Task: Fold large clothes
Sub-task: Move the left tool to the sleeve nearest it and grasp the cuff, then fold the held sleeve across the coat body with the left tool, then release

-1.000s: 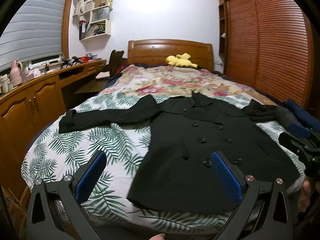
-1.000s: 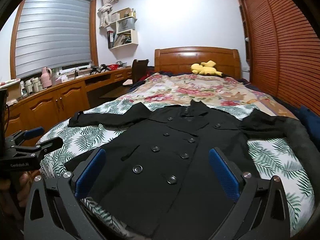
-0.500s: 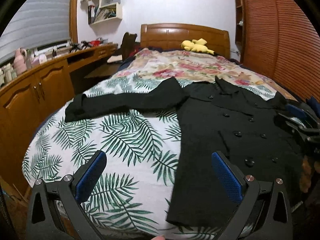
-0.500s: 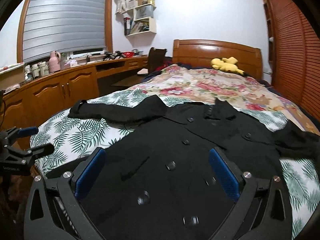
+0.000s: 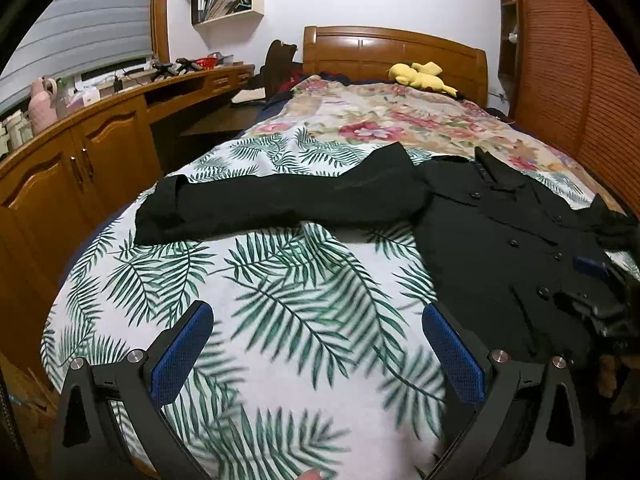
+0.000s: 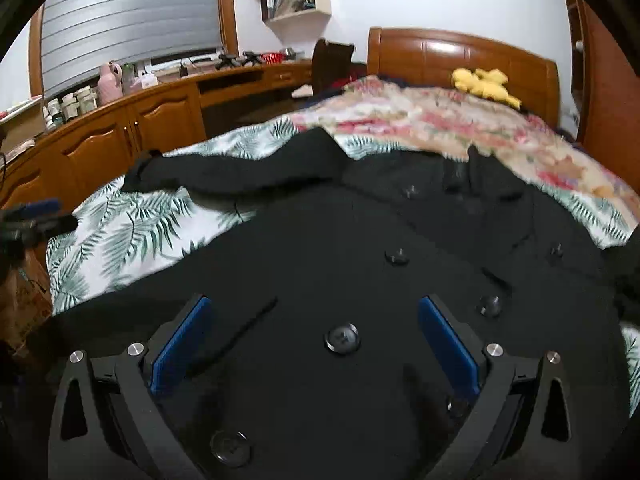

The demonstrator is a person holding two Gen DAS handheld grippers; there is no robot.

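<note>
The black coat is spread front-up and unfolded on the leaf-print bedspread, near the foot of the bed. No fold is seen yet, so the task is judged to be at its very start. The body is laid flat with its buttons showing. One sleeve is stretched straight out sideways toward the wooden cabinets; the other sleeve is mostly cut off at the right edge. Both sleeves and the body remain to be folded. The left gripper is held wide apart and empty above bare bedspread, just beside the coat's hem edge. The right gripper is likewise spread wide and empty, low over the coat's front, with a button between its blue pads.
</note>
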